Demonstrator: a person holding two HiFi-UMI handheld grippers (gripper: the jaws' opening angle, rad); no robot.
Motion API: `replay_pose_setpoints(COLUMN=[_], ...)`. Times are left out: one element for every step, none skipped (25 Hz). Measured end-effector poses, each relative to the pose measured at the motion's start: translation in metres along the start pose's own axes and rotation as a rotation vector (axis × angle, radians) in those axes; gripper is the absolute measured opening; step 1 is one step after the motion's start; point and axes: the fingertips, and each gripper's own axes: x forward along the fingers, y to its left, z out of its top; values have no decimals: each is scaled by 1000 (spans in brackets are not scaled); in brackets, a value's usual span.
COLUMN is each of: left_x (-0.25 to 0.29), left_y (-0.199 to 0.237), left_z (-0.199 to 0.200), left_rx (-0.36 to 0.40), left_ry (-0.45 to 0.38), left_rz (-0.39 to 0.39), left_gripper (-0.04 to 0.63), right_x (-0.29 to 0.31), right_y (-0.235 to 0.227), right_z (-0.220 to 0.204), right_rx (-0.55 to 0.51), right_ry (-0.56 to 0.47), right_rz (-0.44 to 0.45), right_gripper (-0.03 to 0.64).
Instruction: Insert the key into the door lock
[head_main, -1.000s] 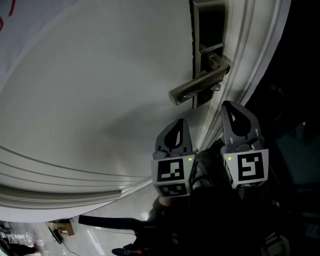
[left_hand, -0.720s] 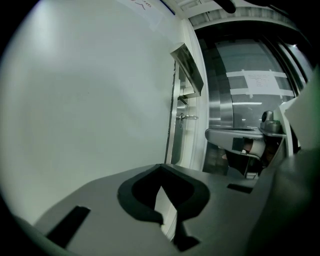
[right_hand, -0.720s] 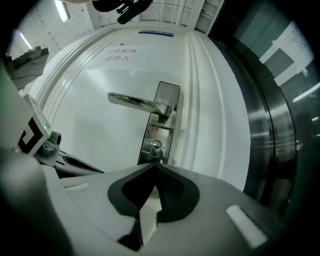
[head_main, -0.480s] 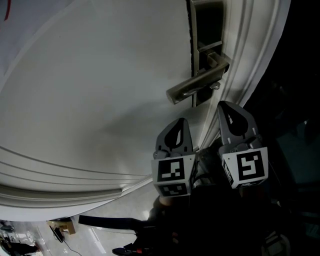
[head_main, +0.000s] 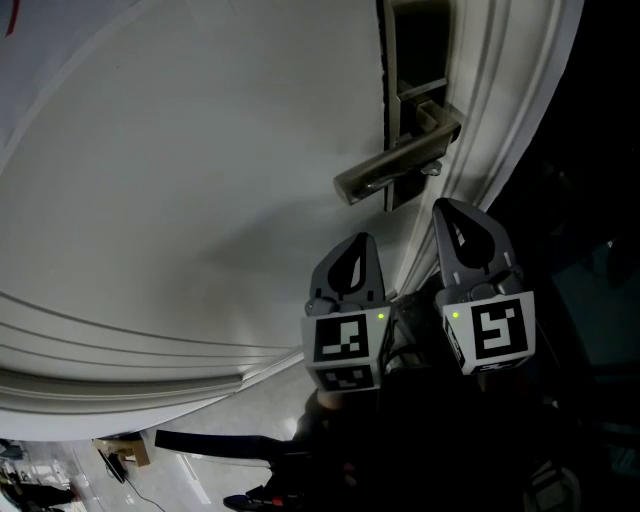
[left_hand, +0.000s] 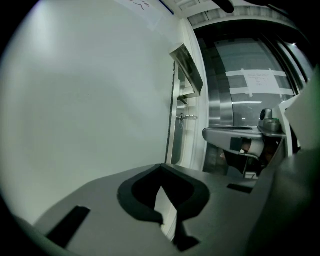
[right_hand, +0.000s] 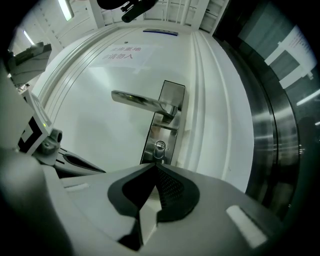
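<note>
Below the handle (head_main: 395, 165), right gripper (right_hand: 154, 166) points at the lock (right_hand: 159, 146), left gripper (left_hand: 160, 167) alongside, both sets of fingers clenched

Door (head_main: 180, 200) plain white. Handle (head_main: 395, 166) brushed silver. Lock plate (right_hand: 161, 137) below the handle is the same silver. My left claw (head_main: 361, 241) and right claw (head_main: 455, 206) are mid-grey with black inner pads. Left cube (head_main: 345, 342) and right cube (head_main: 497, 335) have black-on-white square patterns and one green LED each.

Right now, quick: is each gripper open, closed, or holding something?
Left gripper: closed, nothing between its jaws.
Right gripper: closed, nothing between its jaws.
</note>
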Motion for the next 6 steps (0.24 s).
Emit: replay_pose_setpoints(left_x=[0, 0, 0, 0, 0, 0], left_y=[0, 0, 1, 1, 1, 1], left_z=[0, -1, -1, -2, -2, -2], left_rx=[3, 9, 13, 16, 17, 19], left_ry=[0, 1, 2, 2, 2, 2], left_rz=[1, 4, 6, 6, 7, 7], left_gripper=[0, 0, 0, 0, 0, 0], right_x=[0, 0, 0, 0, 1, 1], right_y=[0, 0, -1, -1, -1, -1], right_z=[0, 1, 1, 2, 3, 4], right_rx=[0, -2, -5, -5, -3, 0], right_ry=[0, -2, -7, -10, -13, -16], right_rz=[0, 0, 0, 0, 0, 0], right_gripper=[0, 0, 0, 0, 0, 0])
